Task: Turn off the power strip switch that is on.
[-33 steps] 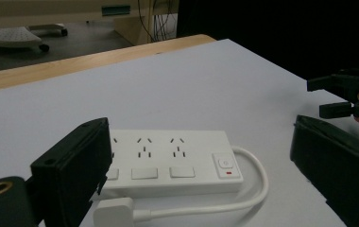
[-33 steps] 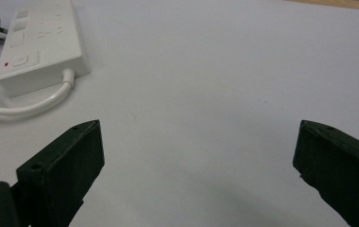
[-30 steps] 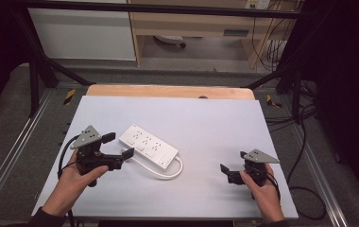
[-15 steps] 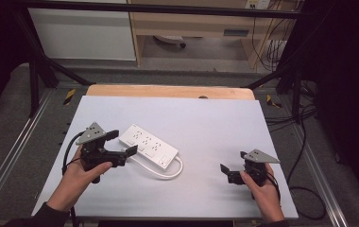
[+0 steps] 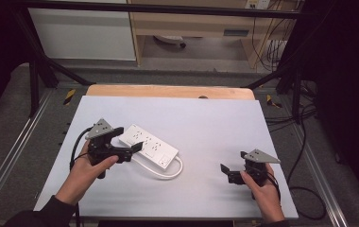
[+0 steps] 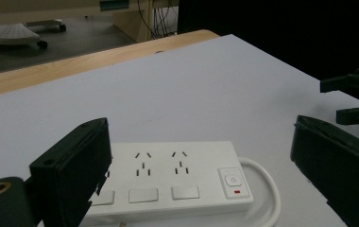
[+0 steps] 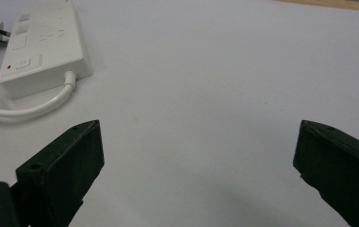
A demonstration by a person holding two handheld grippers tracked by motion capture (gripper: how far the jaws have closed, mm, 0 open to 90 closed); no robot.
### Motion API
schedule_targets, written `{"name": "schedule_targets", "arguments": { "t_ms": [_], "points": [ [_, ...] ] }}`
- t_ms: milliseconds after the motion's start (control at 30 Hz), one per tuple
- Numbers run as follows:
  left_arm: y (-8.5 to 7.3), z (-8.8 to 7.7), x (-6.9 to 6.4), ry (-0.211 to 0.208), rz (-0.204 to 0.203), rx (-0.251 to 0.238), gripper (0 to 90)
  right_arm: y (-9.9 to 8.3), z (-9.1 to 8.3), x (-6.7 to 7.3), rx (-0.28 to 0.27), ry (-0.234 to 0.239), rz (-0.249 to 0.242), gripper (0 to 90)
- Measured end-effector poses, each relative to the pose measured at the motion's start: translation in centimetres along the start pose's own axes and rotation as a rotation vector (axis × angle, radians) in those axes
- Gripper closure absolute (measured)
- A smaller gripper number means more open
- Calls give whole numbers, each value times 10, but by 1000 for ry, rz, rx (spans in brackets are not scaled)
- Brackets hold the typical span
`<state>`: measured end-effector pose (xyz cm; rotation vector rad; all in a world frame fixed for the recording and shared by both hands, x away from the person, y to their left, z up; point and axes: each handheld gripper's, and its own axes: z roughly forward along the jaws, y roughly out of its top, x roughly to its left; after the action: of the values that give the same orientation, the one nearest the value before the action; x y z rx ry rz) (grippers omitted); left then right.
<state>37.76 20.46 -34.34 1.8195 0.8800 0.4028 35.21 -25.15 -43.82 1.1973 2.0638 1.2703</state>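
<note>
At the left of the high view the left tool (image 5: 129,140) now sits farther up and to the right than a second ago, its spread jaws reaching over the near-left end of the power strip (image 5: 150,146), where earlier it lay short of that end; the left hand (image 5: 89,166) has come forward with it. The tool is released, gripping nothing, and in the left gripper view the strip (image 6: 168,176) lies between and just beyond the two jaws. The white strip rests on the white bench (image 5: 206,123), left of the frame's middle, in the same spot as before. Its long axis runs diagonally from upper left to lower right, the switch end pointing lower right. From that end the white cord (image 5: 168,171) loops back toward the lower left along the strip's near side. Well apart at the lower right, the right tool (image 5: 233,167) sits unchanged in the right hand (image 5: 262,194), jaws released and bare, pointing left over the bench (image 7: 225,80).
</note>
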Motion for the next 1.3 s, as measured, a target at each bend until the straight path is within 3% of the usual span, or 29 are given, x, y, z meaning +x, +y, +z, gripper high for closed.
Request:
{"name": "schedule_targets", "arguments": {
  "t_ms": [500,700,1133,1300],
  "points": [
    [-2,24,4,9,2,38,60,0,0,0,1,2,1,30],
    [-1,32,5,17,-3,54,107,0,0,0,3,3,0,30],
    [-5,47,0,2,28,119,392,0,0,0,2,3,1,30],
    [-6,51,0,5,21,135,440,0,0,0,2,4,1,30]
  ]
}}
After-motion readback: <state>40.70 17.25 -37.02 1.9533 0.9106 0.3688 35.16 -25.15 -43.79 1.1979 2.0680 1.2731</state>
